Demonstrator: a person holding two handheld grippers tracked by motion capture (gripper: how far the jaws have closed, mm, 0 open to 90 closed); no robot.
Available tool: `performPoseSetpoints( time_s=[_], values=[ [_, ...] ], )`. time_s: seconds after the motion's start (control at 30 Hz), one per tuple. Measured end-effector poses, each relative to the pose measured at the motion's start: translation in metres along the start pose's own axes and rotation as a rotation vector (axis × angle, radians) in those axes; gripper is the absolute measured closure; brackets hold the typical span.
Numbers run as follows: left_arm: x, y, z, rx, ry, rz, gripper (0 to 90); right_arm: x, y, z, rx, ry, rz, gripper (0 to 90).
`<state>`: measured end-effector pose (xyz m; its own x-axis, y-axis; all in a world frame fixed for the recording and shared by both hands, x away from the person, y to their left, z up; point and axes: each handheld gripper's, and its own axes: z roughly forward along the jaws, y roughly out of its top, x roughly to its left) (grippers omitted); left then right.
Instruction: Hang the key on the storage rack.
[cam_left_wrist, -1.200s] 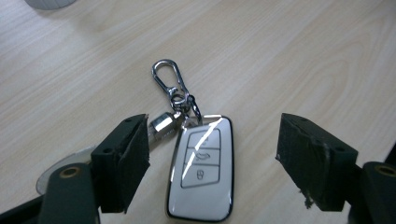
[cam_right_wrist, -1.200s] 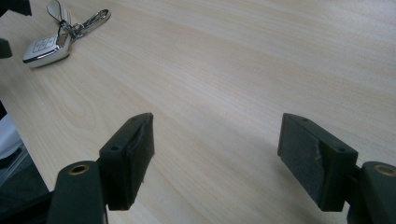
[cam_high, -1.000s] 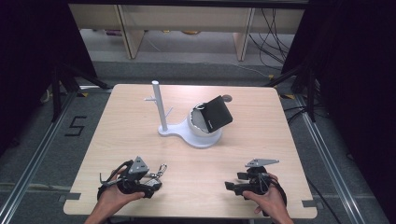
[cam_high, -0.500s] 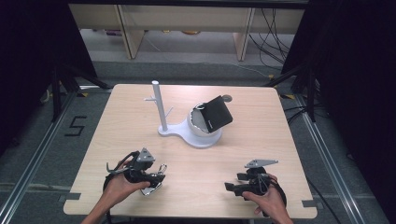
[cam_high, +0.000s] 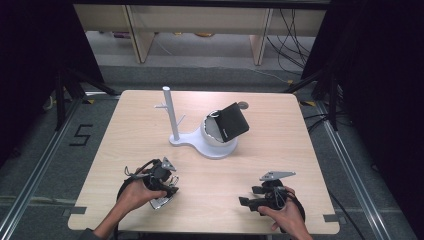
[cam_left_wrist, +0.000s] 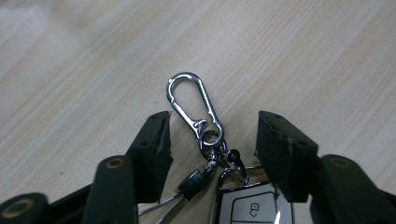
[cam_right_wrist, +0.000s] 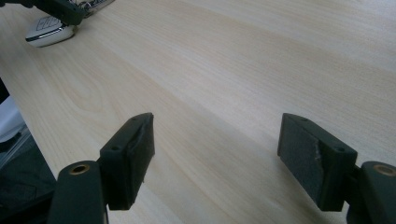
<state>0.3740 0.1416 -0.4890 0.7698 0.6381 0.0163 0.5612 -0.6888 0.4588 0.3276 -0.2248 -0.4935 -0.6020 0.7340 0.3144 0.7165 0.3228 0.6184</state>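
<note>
The key bunch (cam_left_wrist: 210, 154) lies on the table (cam_high: 300, 150), between the left tool's (cam_left_wrist: 212, 135) jaws.

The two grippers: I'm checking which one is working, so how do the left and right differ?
The left gripper has a silver key clip and car key fob between its jaws, which have just been closing without yet pressing; the right gripper spans only bare table. The left sits nearer the white stand. Both have black jaws and stand open.
</note>
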Motion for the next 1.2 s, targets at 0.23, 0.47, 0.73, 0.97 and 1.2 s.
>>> performPoseSetpoints(
  time_s=[0.23,0.47,0.73,0.97,1.2],
  values=[
    [0.001,0.001,0.001,0.031,-0.023,-0.003,55.8,0.001,0.000,0.001,-0.002,0.026,0.008,28.3],
    [-0.001,0.007,0.001,0.070,-0.043,0.055,69.8,0.000,0.000,0.001,-0.010,0.064,0.030,28.4],
    [-0.005,0.012,0.002,0.093,-0.044,0.085,70.2,0.001,0.000,0.001,-0.009,0.064,0.047,28.5],
    [-0.009,0.020,0.004,0.138,-0.037,0.074,72.8,0.001,0.001,0.001,-0.010,0.060,0.025,28.7],
    [-0.012,0.034,0.007,0.263,-0.031,0.087,73.9,0.000,0.001,0.002,-0.010,0.068,0.023,28.7]
  ],
)
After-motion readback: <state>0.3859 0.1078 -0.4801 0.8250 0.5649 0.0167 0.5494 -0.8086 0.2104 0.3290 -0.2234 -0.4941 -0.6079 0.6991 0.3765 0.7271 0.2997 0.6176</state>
